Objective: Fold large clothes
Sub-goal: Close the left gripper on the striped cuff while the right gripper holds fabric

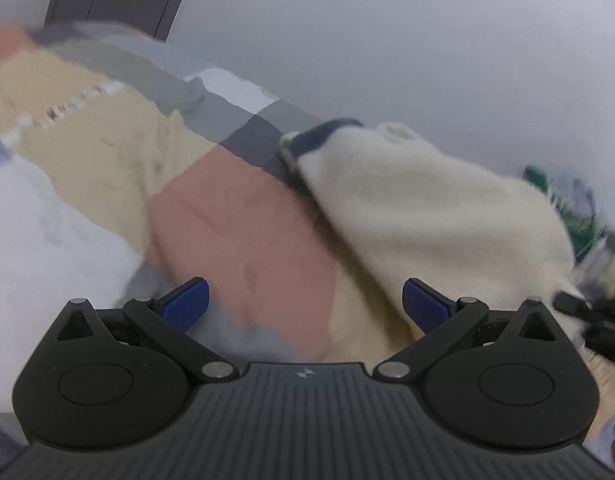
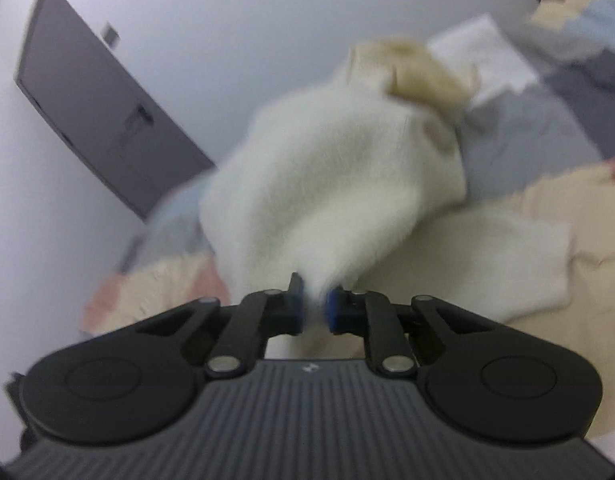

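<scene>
Your right gripper (image 2: 315, 308) has its blue-padded fingers (image 2: 298, 306) pinching a gathered tuft of the cream sweater (image 2: 327, 176), a fuzzy, soft knit that billows up in a rounded heap just beyond the fingertips. Its ribbed, tan-lined collar (image 2: 423, 76) sits at the far end. Your left gripper (image 1: 305, 308) has its fingers (image 1: 187, 306) spread wide with nothing between them, hovering over the bedspread (image 1: 243, 236), a smooth patchwork of pink, beige, grey and white blocks. From that view the sweater (image 1: 427, 208) lies to the right on the bed, a dark-blue trimmed edge (image 1: 323, 136) showing at its far left. A flat grey door (image 2: 95, 104) stands in the pale wall on the far left. Both views are blurred.
</scene>
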The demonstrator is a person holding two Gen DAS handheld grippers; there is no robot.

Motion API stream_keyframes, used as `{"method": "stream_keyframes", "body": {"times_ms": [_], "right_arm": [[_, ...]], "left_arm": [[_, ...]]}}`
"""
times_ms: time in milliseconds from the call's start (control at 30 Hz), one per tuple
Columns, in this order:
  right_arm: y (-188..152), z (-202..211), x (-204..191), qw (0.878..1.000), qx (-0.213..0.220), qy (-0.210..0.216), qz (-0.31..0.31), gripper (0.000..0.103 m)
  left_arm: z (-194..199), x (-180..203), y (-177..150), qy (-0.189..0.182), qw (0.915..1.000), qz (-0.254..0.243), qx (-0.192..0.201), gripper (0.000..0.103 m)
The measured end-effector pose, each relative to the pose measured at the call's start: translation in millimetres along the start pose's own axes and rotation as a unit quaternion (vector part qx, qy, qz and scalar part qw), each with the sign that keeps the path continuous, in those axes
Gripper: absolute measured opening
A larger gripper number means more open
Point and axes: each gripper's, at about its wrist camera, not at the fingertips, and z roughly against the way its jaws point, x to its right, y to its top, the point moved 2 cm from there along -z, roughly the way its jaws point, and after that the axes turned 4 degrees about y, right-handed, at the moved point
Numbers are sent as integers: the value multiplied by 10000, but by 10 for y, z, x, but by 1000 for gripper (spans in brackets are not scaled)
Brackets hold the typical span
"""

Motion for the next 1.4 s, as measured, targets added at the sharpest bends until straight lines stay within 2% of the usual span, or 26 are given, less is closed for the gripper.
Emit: {"method": "stream_keyframes", "body": {"times_ms": [100, 200, 300, 400, 500, 567, 633, 733, 800, 867, 900, 967, 1033, 1067, 1167, 1267, 1400], "right_arm": [[127, 207, 81, 9991, 400, 108, -84, 13], [195, 260, 169, 9983, 517, 152, -230, 13], [209, 173, 256, 9980, 425, 136, -457, 13], [219, 103, 313, 9976, 415, -78, -543, 13], [251, 69, 417, 9958, 510, -224, -726, 12], [307, 35, 490, 9943, 584, -202, -873, 11], [365, 4, 503, 9939, 686, -213, -835, 11], [425, -79, 499, 9948, 710, -370, -632, 11], [433, -173, 538, 9946, 633, -622, -535, 11], [422, -257, 607, 9935, 521, -788, -638, 11], [416, -295, 635, 9929, 486, -860, -660, 11], [415, -369, 677, 9921, 438, -985, -639, 11], [420, -401, 671, 9921, 410, -1032, -589, 11], [428, -411, 655, 9922, 398, -1052, -535, 11], [436, -405, 575, 9936, 335, -1015, -366, 11], [429, -359, 491, 9949, 319, -927, -220, 11], [408, -232, 326, 9976, 401, -559, 18, 11]], "left_arm": [[-160, -80, 46, -330, 9968, 714, -138, 103], [-376, -108, 43, -656, 9898, 1223, -314, 103], [-601, -60, 74, -912, 9857, 1364, -395, 102], [-826, 20, 132, -1164, 9817, 1438, -461, 98], [-1080, 126, 123, -1542, 9740, 1504, -703, 93], [-1267, 213, 82, -1575, 9726, 1482, -851, 90], [-1386, 275, 64, -1674, 9717, 1441, -836, 88], [-1567, 341, 89, -1965, 9637, 1555, -916, 77], [-1641, 337, 101, -1985, 9628, 1566, -954, 71], [-1695, 312, 114, -1991, 9622, 1580, -978, 57], [-1669, 285, 109, -1992, 9617, 1612, -973, 52], [-1688, 217, 119, -1995, 9590, 1779, -943, 28], [-1667, 170, 140, -2125, 9548, 1901, -835, 14], [-1634, 161, 172, -2208, 9525, 1957, -750, 13], [-1426, 199, 285, -2323, 9548, 1810, -399, 11], [-1163, 204, 426, -2551, 9494, 1830, -70, 11], [-765, 260, 619, -2730, 9448, 1790, 276, 10]]}}
